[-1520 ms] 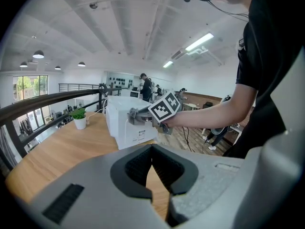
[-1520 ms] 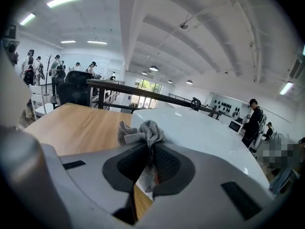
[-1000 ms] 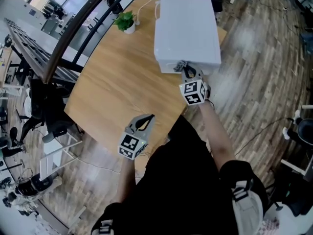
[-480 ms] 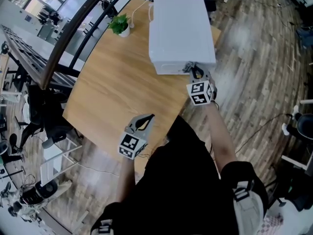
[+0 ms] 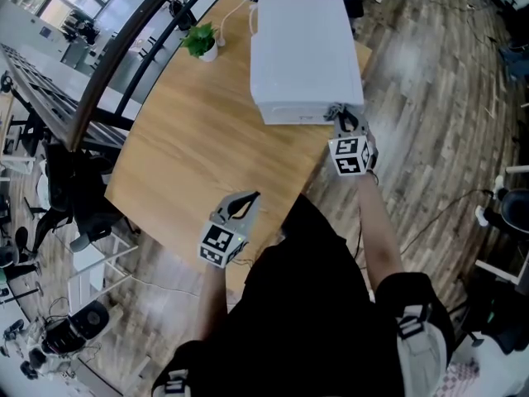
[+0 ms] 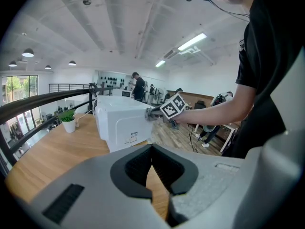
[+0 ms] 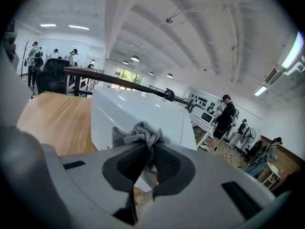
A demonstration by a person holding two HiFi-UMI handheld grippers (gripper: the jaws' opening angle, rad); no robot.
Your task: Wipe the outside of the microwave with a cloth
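The white microwave (image 5: 306,44) stands at the far right of the wooden table (image 5: 198,139). My right gripper (image 5: 343,122) is at the microwave's near face, close to its right corner, shut on a grey cloth (image 5: 336,112). In the right gripper view the crumpled cloth (image 7: 139,132) bunches out of the gripper (image 7: 150,151) against the microwave's white wall (image 7: 138,111). My left gripper (image 5: 241,207) hovers over the table's near edge, shut and holding nothing. From the left gripper (image 6: 152,149) view, the microwave (image 6: 121,125) and the right gripper's marker cube (image 6: 172,106) lie ahead.
A small potted plant (image 5: 203,40) stands at the table's far edge, left of the microwave, and a white cable (image 5: 235,11) runs behind it. A black railing (image 5: 116,56) curves past the table's left side. Wooden floor (image 5: 438,98) lies to the right.
My right gripper has slid the cloth rightward along the microwave's near face, from about its middle to near the right corner. The left gripper has stayed put.
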